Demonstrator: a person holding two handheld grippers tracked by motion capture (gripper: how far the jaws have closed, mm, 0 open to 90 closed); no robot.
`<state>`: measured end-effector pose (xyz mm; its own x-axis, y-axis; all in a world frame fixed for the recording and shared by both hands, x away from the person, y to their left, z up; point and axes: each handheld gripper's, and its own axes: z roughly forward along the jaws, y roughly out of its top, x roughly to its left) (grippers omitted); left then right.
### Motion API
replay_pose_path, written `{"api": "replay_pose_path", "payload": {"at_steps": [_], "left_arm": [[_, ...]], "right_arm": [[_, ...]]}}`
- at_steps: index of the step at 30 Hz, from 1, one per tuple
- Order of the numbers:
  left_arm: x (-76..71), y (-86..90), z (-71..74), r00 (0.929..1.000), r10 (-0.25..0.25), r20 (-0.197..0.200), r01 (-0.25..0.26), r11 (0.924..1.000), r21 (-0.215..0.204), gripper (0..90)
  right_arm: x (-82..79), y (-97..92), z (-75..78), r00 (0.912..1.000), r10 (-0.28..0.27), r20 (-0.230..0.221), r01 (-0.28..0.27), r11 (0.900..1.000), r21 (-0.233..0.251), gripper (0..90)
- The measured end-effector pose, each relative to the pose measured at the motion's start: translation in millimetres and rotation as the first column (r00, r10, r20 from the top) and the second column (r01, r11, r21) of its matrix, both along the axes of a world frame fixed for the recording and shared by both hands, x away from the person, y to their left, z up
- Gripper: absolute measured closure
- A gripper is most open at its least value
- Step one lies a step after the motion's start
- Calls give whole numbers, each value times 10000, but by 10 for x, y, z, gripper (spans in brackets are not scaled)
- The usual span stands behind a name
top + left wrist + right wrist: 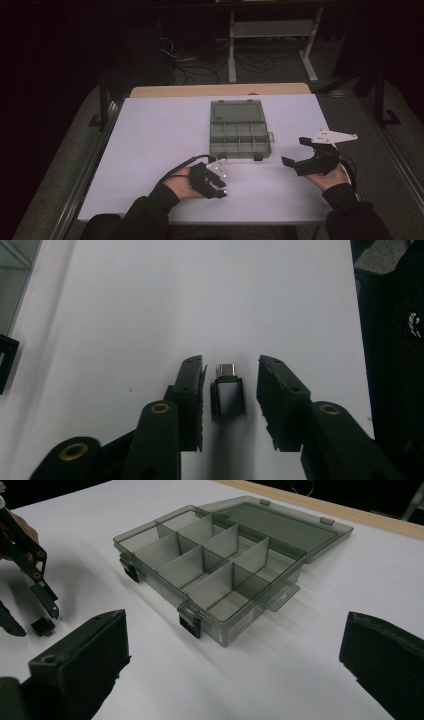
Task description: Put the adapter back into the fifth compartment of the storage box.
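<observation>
Two black jaws of the left gripper (pixel 229 371) stand spread, one on each side of a small dark adapter (pixel 228 396) with a metal plug tip; a gap shows on both sides, so neither jaw touches it. Adapter lies flat on the white bench (pixel 200 300), plug end pointing away from the gripper, roughly level with the jaw tips. High view: left gripper (pixel 223 186) low over the bench near its front edge, held by the left hand (pixel 181 182), cable looping back behind it.

Right gripper (pixel 235 630) jaws spread wide, nothing between them but bare bench. Just ahead of them sits a smoky translucent compartment box (pixel 215 565), lid folded back flat on the far side, dividers upright, two dark latches on the near wall. Compartments look empty as far as can be told. Right gripper view also catches the adapter (pixel 43 626) off to the left of the box, between the other gripper's tips.

High view: right gripper (pixel 296 151) just right of the box (pixel 239 131), right hand (pixel 332 176) behind it.
</observation>
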<state>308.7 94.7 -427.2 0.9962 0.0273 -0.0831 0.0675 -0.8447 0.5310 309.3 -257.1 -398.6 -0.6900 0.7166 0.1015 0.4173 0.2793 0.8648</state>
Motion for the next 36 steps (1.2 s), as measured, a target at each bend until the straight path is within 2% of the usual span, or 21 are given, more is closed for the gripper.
{"api": "replay_pose_path", "payload": {"at_steps": [8, 12, 14, 17, 27, 32, 36], "left_arm": [[16, -10, -22, 10000, 61, -75, -60, 9999, 142, 759], [24, -12, -22, 9999, 90, -105, -89, 9999, 146, 760], [30, -9, -21, 9999, 139, 10, -139, 9998, 132, 760], [40, 1, -13, 9998, 162, -78, -162, 9998, 108, 761], [87, 56, 119, 9997, 226, -3, -226, 9996, -187, 762], [111, 69, 157, 9994, 327, -99, -329, 9990, -295, 762], [147, 96, 239, 9993, 376, 15, -375, 9985, -406, 763]], "right_arm": [[-1, 1, 2, 10000, -12, 11, 12, 10000, -9, 0], [-2, 0, 3, 10000, -10, 18, 10, 10000, -2, 0], [-5, 0, 5, 10000, -23, 16, 23, 10000, 5, 0], [-7, -1, 7, 10000, -24, 27, 24, 10000, 11, 0], [-11, -1, 9, 10000, -34, 20, 34, 10000, 18, 0], [-12, -1, 9, 10000, -34, 13, 34, 10000, 23, 0], [-12, 0, 8, 10000, -29, 18, 29, 10000, 18, 0]]}}
